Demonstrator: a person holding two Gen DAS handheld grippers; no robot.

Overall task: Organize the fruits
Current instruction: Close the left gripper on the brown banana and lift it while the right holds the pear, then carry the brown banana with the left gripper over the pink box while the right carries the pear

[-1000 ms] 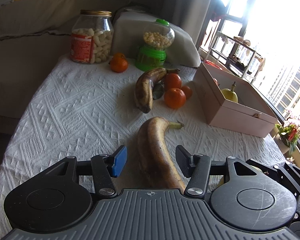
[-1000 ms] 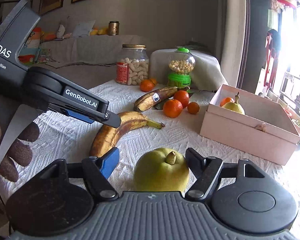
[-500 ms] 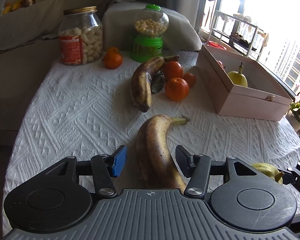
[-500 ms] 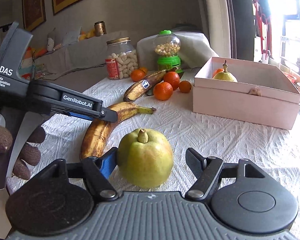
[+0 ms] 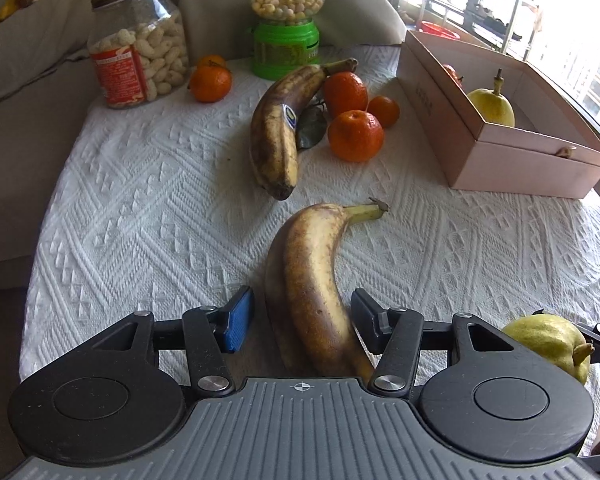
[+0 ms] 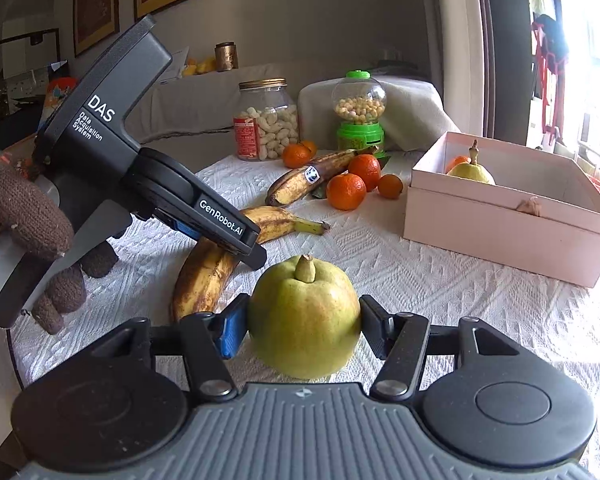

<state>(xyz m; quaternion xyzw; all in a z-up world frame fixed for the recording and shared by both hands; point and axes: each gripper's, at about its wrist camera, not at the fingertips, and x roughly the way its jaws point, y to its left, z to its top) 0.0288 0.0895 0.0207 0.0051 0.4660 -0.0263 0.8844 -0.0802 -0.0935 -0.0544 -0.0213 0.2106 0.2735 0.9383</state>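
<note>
A brown-spotted banana (image 5: 308, 280) lies on the white cloth between the fingers of my left gripper (image 5: 300, 316), which is open around it; the pads do not press it. My right gripper (image 6: 302, 324) has its jaws closing on a yellow-green pear (image 6: 304, 344), stem up, and both pads touch its sides. The same pear (image 5: 548, 344) shows at the lower right of the left wrist view. A pink box (image 5: 540, 148) at the right holds another pear (image 5: 492, 104) and an orange fruit.
A second banana (image 5: 280, 128) and several oranges (image 5: 356, 136) lie mid-table. A jar of snacks (image 5: 140, 48) and a green candy dispenser (image 5: 286, 32) stand at the back. A gloved hand (image 6: 20, 208) holds the left gripper's body at the table's left edge.
The right jaws have narrowed from wide apart to touching both sides of the pear. The left gripper has shifted and tipped further down over the near banana, its jaws still wide.
</note>
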